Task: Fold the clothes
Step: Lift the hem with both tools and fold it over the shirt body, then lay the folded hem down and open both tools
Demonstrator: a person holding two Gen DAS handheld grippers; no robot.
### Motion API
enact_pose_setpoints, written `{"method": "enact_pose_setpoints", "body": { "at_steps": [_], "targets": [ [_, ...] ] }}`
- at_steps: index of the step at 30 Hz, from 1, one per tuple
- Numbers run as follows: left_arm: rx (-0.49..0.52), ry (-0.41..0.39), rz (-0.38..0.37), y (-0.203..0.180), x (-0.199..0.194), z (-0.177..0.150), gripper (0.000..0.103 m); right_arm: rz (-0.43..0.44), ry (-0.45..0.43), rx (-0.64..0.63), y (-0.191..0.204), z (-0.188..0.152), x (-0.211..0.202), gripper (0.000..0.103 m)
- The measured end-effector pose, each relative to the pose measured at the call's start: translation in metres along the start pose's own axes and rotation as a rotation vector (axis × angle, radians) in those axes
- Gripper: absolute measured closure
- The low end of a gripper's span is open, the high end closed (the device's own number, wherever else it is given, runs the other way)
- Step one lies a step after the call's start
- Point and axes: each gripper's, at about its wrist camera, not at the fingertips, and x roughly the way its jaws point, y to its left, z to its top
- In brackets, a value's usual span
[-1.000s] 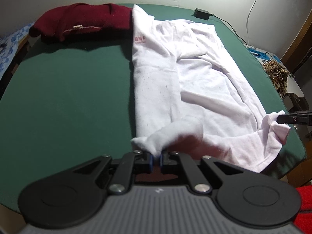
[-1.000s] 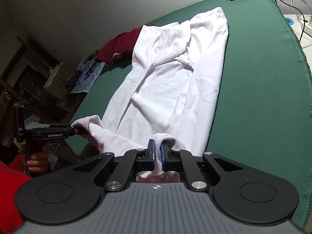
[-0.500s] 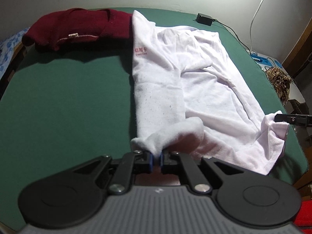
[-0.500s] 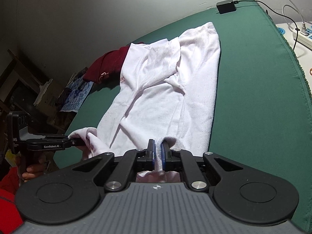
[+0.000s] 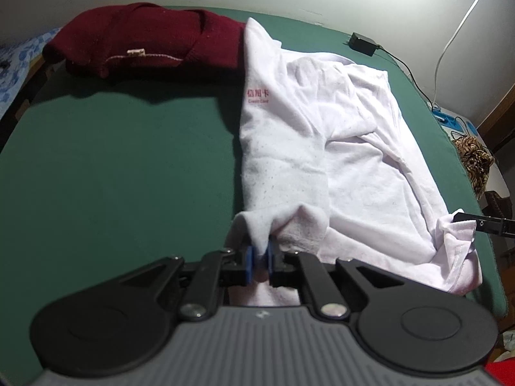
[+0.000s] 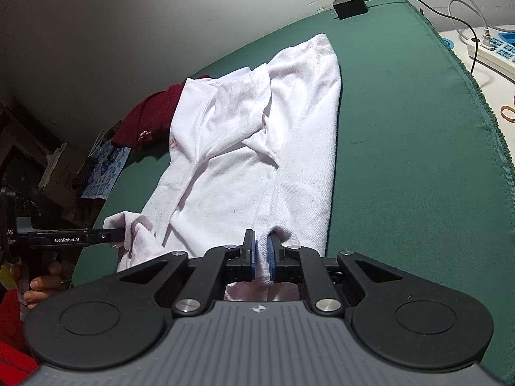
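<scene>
A white shirt (image 5: 322,148) lies lengthwise on the green table cover (image 5: 112,160), its collar end far from me. My left gripper (image 5: 260,252) has the near left hem corner between its blue pads; its jaws are opening, with cloth still pinched. The right wrist view shows the same shirt (image 6: 244,160). There my right gripper (image 6: 262,241) has the near right hem corner between its pads, and its jaws are opening too. Each gripper also shows in the other's view: the right gripper (image 5: 460,217) and the left gripper (image 6: 119,236), each with bunched white cloth at its tip.
A maroon garment (image 5: 145,41) lies heaped at the far left, touching the shirt's shoulder. A black power adapter (image 6: 351,6) with its cable sits at the far table edge. A white power strip (image 6: 495,48) lies off the table's right side. A hand (image 6: 42,286) grips the left handle.
Both grippers have carried the hem corners forward over the table, so the shirt's far end looks nearer. The gap between each pair of pads has widened slightly.
</scene>
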Motion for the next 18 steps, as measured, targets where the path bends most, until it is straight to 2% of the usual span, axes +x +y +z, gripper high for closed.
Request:
{"method": "enact_pose_setpoints", "body": {
  "at_steps": [5, 9, 10, 11, 12, 13, 18],
  "targets": [
    [0.001, 0.000, 0.017, 0.000, 0.008, 0.008, 0.098, -0.041, -0.001, 0.038, -0.006, 0.007, 0.009, 0.092],
    [0.009, -0.018, 0.016, -0.001, 0.008, 0.018, 0.085, -0.043, -0.036, 0.082, -0.012, 0.010, 0.007, 0.091],
    [0.014, -0.032, 0.015, -0.002, 0.007, 0.022, 0.082, -0.049, -0.057, 0.080, -0.012, 0.011, 0.004, 0.087],
    [0.019, -0.045, 0.011, -0.004, 0.006, 0.025, 0.079, -0.062, -0.093, 0.062, -0.008, 0.012, -0.001, 0.077],
    [0.022, -0.057, 0.007, -0.005, 0.005, 0.028, 0.072, -0.060, -0.124, 0.040, -0.005, 0.014, -0.006, 0.070],
    [0.024, -0.068, 0.006, -0.007, 0.004, 0.030, 0.065, -0.056, -0.155, 0.017, -0.001, 0.015, -0.011, 0.057],
    [0.068, -0.094, 0.037, -0.012, -0.003, 0.035, 0.063, -0.035, -0.184, -0.113, 0.019, 0.017, -0.032, 0.061]
  ]
}}
